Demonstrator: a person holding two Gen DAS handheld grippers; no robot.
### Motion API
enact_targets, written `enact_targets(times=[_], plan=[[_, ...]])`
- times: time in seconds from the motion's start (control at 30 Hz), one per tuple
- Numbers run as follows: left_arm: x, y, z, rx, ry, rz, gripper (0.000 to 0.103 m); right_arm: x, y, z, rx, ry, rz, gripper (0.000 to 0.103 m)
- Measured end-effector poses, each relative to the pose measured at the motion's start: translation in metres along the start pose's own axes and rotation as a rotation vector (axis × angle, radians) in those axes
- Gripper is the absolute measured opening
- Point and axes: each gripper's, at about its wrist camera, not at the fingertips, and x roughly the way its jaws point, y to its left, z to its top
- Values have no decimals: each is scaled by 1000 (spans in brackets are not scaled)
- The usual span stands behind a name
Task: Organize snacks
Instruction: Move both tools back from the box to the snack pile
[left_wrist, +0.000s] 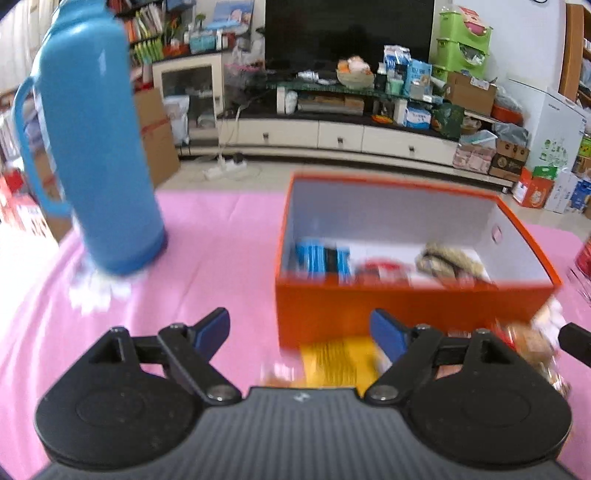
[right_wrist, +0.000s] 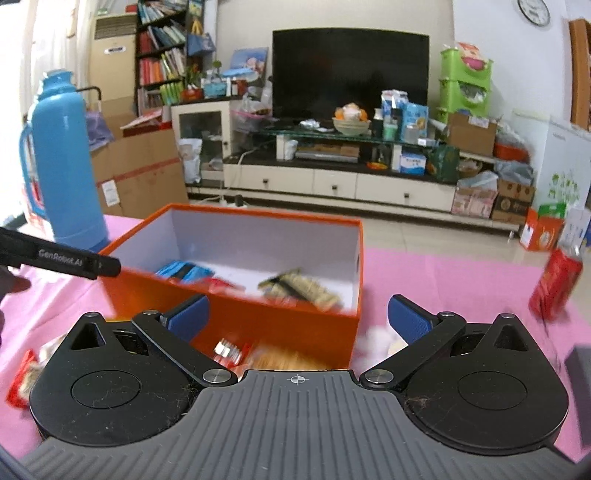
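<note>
An orange box (left_wrist: 406, 306) with a white inside stands on the pink tablecloth; it also shows in the right wrist view (right_wrist: 258, 321). Inside lie a blue snack pack (left_wrist: 321, 258), a red pack (left_wrist: 384, 271) and a beige bar pack (left_wrist: 448, 262). My left gripper (left_wrist: 299, 332) is open and empty, above a yellow snack pack (left_wrist: 340, 362) in front of the box. My right gripper (right_wrist: 297, 319) is open and empty, above loose snacks: an orange pack (right_wrist: 284, 360) and a white one (right_wrist: 376, 341). A red-wrapped snack (right_wrist: 22, 376) lies at the left.
A tall blue thermos (left_wrist: 96, 147) stands at the table's left on a white doily. A red can (right_wrist: 556, 284) stands at the right. The left gripper's finger (right_wrist: 59, 260) reaches in from the left. Beyond the table are floor and a TV cabinet.
</note>
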Motion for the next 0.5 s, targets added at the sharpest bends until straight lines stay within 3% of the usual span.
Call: enact_targets(times=[0.27,0.5], plan=[[-37,11,-76,-14,64,7,83,-46,-7,-71,206,125,43,94],[-54,13,-101,4,60,-10,83,-72,-13,-104,294,156,24,94]])
